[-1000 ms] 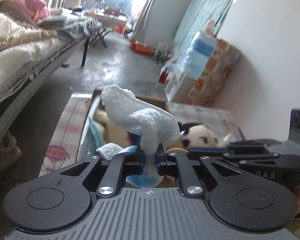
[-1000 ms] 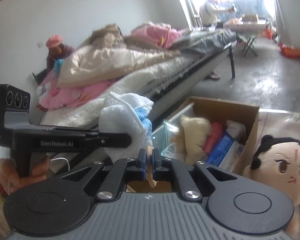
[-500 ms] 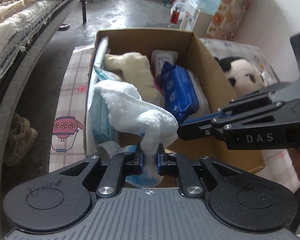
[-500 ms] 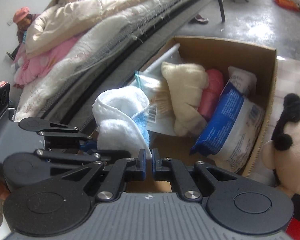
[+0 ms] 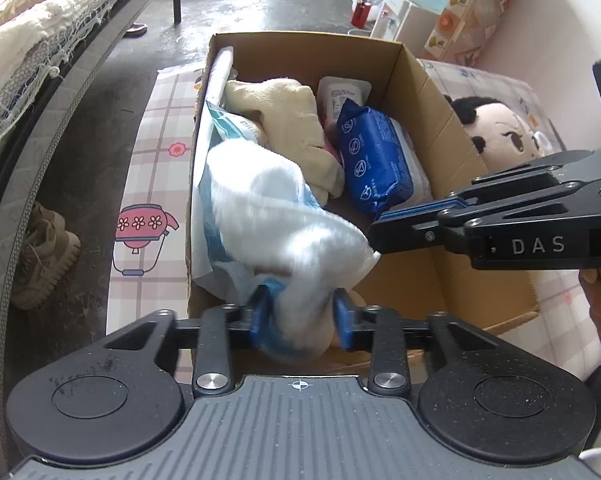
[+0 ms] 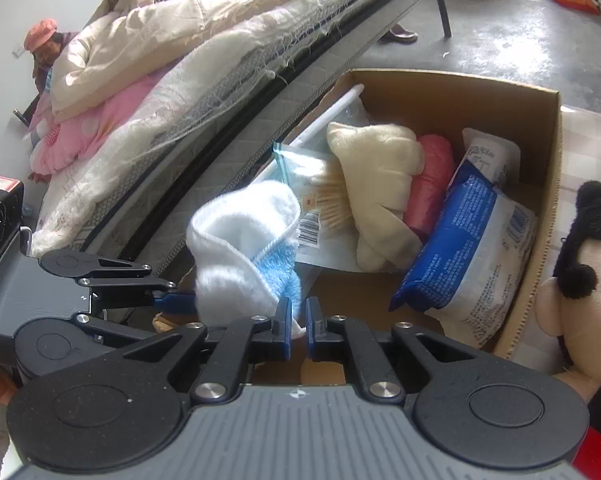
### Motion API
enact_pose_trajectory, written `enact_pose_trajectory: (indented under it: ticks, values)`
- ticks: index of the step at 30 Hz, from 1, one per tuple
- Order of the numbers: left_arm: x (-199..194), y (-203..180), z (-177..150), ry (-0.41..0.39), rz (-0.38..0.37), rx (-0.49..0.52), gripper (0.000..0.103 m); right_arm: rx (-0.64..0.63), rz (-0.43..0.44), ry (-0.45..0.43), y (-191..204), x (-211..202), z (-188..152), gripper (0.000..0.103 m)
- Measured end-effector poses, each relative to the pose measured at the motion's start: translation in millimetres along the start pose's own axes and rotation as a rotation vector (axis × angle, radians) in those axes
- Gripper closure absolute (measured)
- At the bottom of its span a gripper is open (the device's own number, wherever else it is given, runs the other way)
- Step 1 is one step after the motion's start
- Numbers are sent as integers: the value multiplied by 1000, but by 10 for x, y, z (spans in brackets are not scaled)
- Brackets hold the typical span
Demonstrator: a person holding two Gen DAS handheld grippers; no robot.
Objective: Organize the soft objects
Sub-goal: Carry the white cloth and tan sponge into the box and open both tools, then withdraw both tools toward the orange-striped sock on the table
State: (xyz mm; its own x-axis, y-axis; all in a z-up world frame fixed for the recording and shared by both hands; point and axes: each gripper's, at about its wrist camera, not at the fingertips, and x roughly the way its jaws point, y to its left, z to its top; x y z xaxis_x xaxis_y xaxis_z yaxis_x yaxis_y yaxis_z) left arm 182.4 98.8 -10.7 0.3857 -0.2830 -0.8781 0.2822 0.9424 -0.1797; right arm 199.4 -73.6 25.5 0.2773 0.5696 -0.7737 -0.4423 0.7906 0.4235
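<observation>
The left tool [image 5: 300, 320] has its blue pads spread apart, and the white towel [image 5: 284, 232] sits loosely between them, blurred, so it looks let go rather than pinched. From where I stand the towel hangs right over the near-left corner of the cardboard box [image 5: 440, 92], bunched and fluffy, with a pale blue terry patch at its lower fold. Its long axis runs from the left tool's pads up and away toward the middle of the box.

The right tool [image 6: 298, 330] has its pads nearly together with only a narrow slit between them. A white corner of the towel lies at that slit, but I cannot tell whether it is gripped. In the left view this tool reaches in from the right, its tips touching the towel's edge.

What matters next is that the towel is directly above the open box and nearer the left tool, so I'd judge it only has to fall or be nudged down.

Inside the box lie a cream plush toy [image 5: 288, 120], a glossy blue wipes pack [image 5: 372, 160] and a crinkly clear packet [image 6: 320, 200]. A soft doll [image 5: 500, 132] with black hair buns rests just outside the box's right wall, on the checked mat [image 5: 152, 160].
</observation>
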Motion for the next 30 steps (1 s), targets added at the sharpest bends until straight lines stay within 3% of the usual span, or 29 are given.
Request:
enact_pose_trajectory:
  ticks: [5,13,21,23,27,30]
  values:
    - [-102,20,-19,-30,15,-15,48,16,6,-16,-12,-97,-24,94]
    - [-270,3,-39,-76,27,-31,47,38,25,-65,-35,-303,-88,93]
    - [-650,-28,-129,-199,-4,-84,45,57,82,-186,-36,-805,-347,93]
    - [-763,-76,-169,-231,-14,-84,43,71,96,-227,-47,-970,-498,87]
    - [-935,-273,-240,-282,-40,-62,38,97,77,-316,-82,-1290,-896,48]
    - [-1017,-483,-251,-298,-75,-32,34,103,27,-364,-110,-1492,-1237,44]
